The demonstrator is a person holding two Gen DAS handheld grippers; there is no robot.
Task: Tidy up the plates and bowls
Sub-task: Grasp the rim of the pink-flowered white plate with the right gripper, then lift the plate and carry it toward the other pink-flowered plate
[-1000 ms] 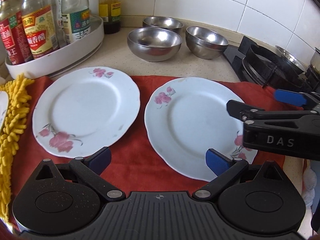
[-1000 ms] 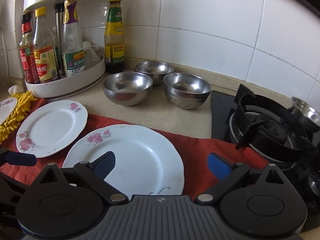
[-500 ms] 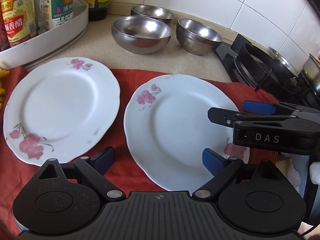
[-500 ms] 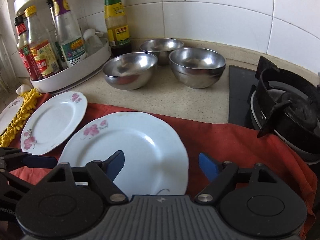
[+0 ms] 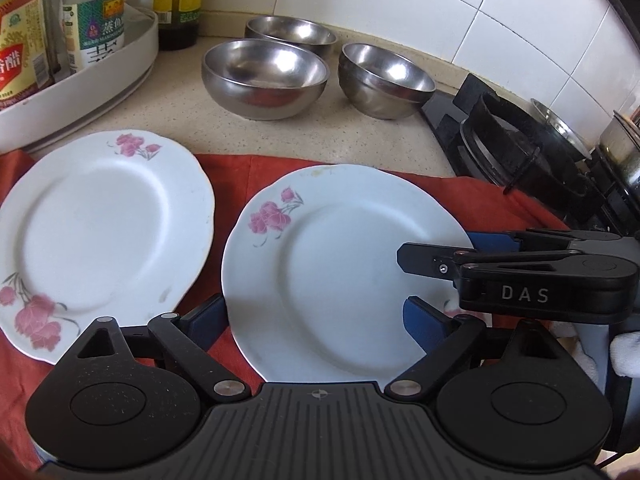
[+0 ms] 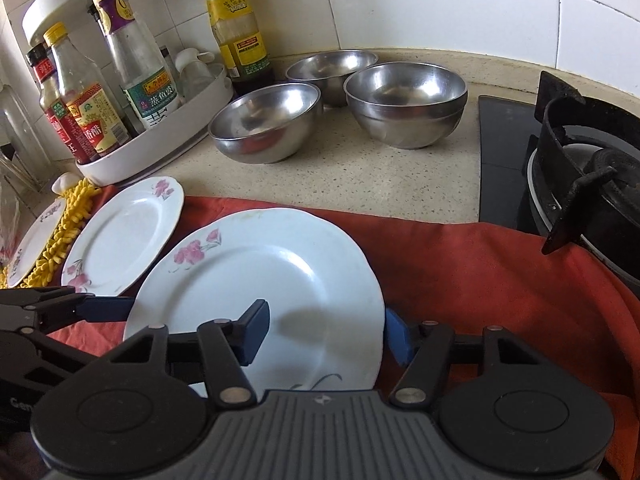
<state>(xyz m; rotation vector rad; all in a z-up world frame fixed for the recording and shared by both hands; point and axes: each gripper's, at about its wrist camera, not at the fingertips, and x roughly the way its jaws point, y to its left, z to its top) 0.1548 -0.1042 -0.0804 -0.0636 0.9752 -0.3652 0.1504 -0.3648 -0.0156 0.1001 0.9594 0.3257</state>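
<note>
R gripper (image 6: 324, 332) is spread wide w/ its blue pads (image 6: 254, 330) straddling the right edge of the near plate (image 6: 260, 280), one pad over the plate's face, the other just outside the rim; not clamped. L gripper (image 5: 316, 320) is likewise released, fingers apart on either side of the same plate's near-left portion, one pad beside the rim, the other over the plate. Plate lies flat on the red cloth (image 6: 480, 272) directly ahead of both grippers. Just left of it, apart by a strip of cloth, sits a second floral plate (image 5: 100, 232). Farther left, a yellow mop-like mat (image 6: 60, 236). Beyond the cloth on the counter: three steel bowls (image 6: 268, 120) close together, bottle rack (image 6: 160, 136) to their left, gas stove (image 6: 580, 168) off to the right.
</note>
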